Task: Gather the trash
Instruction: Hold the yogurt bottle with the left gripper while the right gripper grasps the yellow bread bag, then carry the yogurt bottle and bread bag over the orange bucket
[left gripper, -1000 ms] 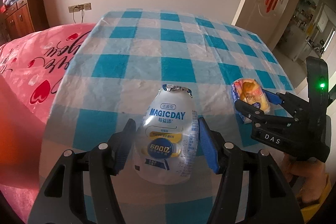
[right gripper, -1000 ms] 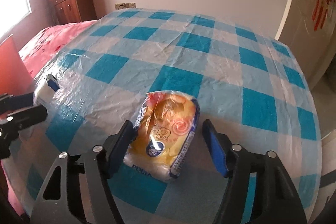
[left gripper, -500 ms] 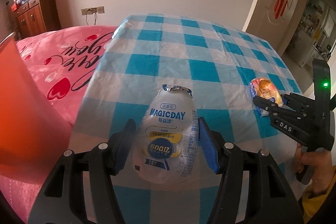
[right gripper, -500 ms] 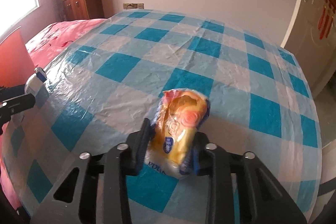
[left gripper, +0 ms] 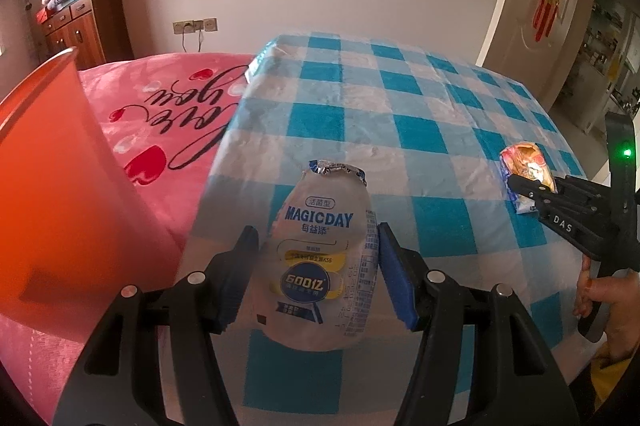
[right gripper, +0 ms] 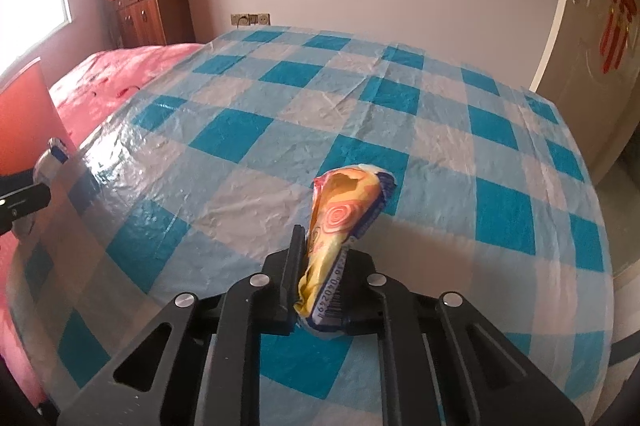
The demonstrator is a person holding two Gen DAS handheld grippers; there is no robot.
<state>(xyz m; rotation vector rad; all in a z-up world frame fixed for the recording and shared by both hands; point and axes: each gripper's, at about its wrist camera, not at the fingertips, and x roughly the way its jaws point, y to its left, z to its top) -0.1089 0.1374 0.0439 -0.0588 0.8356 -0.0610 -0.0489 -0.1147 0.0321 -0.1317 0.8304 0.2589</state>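
Note:
A white MAGICDAY drink bottle [left gripper: 322,258] with a torn foil lid is clamped between the blue pads of my left gripper [left gripper: 314,238], carried above the table's left edge. An orange-yellow snack wrapper [right gripper: 344,210] is crushed narrow and upright in my right gripper [right gripper: 320,246], whose jaws are closing tight on it. The left wrist view shows that wrapper [left gripper: 526,162] at the right, in the right gripper [left gripper: 520,184]. The right wrist view shows the left gripper [right gripper: 24,198] and the bottle's top [right gripper: 52,154] at the far left.
A blue-and-white checked cloth under clear plastic covers the table [left gripper: 400,106]. An orange bin [left gripper: 48,186] stands close at the left, beside a pink bedspread [left gripper: 168,106]. A person's hand [left gripper: 608,290] holds the right gripper. A wooden cabinet and a door stand at the back.
My right gripper's jaws closed on the snack wrapper, squeezing it from flat to narrow and upright. My left gripper carried the bottle leftward, and the orange bin came into view.

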